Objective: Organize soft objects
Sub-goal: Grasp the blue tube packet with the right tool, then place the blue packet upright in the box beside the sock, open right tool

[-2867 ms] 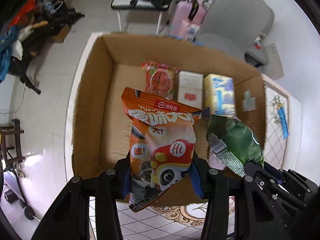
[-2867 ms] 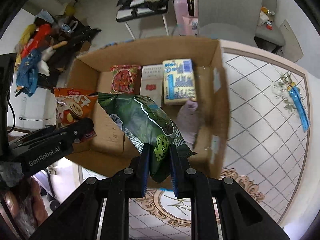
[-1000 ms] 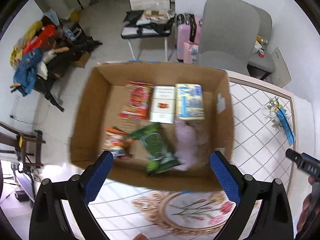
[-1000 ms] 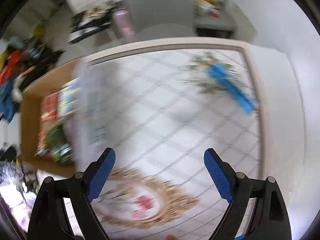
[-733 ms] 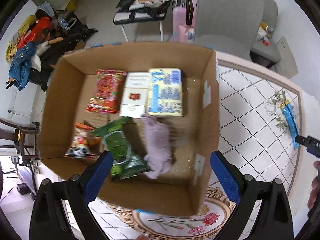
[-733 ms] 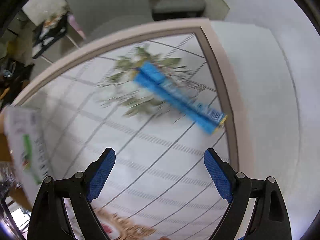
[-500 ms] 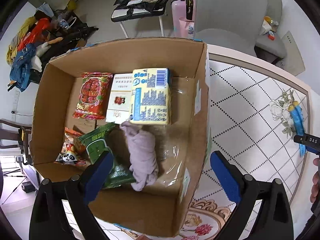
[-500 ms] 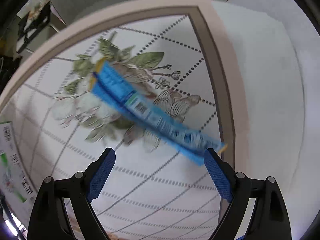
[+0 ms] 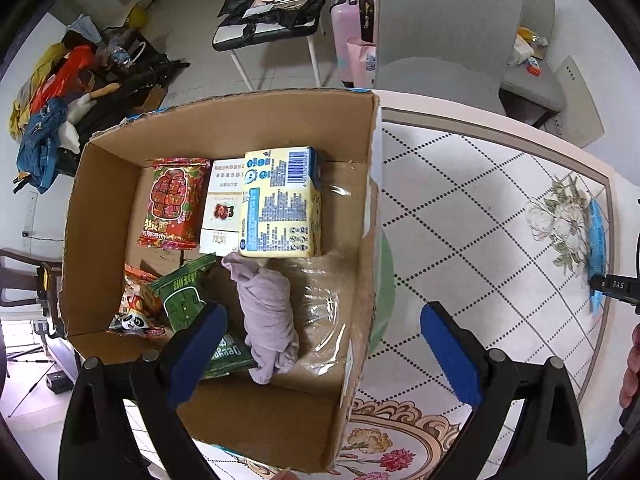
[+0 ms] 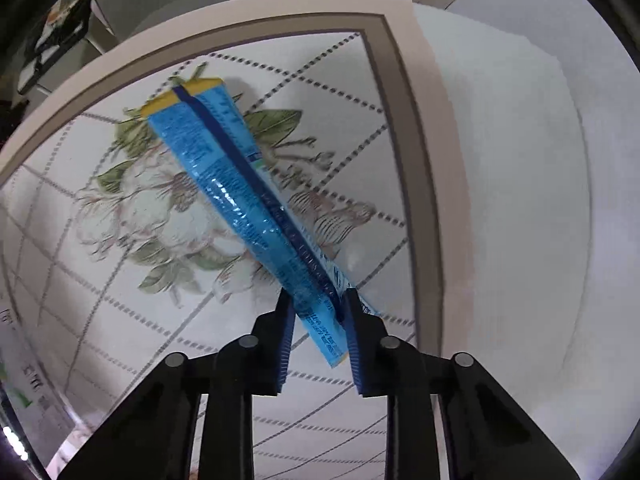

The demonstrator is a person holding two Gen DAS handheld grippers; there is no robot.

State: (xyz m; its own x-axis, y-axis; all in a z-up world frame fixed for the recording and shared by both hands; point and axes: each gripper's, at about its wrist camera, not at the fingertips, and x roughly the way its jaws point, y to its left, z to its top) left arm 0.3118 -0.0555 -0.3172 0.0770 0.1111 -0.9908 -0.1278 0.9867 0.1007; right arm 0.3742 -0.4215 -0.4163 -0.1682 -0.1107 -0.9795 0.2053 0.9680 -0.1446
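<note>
My right gripper (image 10: 318, 322) is shut on the near end of a long blue packet (image 10: 240, 200) that lies on the patterned tablecloth near the table's far right edge; the packet also shows in the left wrist view (image 9: 597, 240). My left gripper (image 9: 320, 344) is open and empty, hovering over the near right part of the cardboard box (image 9: 100, 184). In the box lie a green snack bag (image 9: 188, 296), an orange panda snack bag (image 9: 134, 312), a lilac cloth roll (image 9: 268, 312), a yellow-blue pack (image 9: 280, 204), a white pack (image 9: 224, 208) and a red packet (image 9: 174, 204).
The table edge (image 10: 424, 160) runs just right of the blue packet, with white floor beyond. A grey chair (image 9: 448, 40) stands behind the table. A pink suitcase (image 9: 354, 28) and a cluttered small table (image 9: 268, 12) stand on the floor beyond the box.
Both snack bags were let go and now lie in the box. My right gripper swung right to the blue packet and shut on its near end. My left gripper opened and drifted right.
</note>
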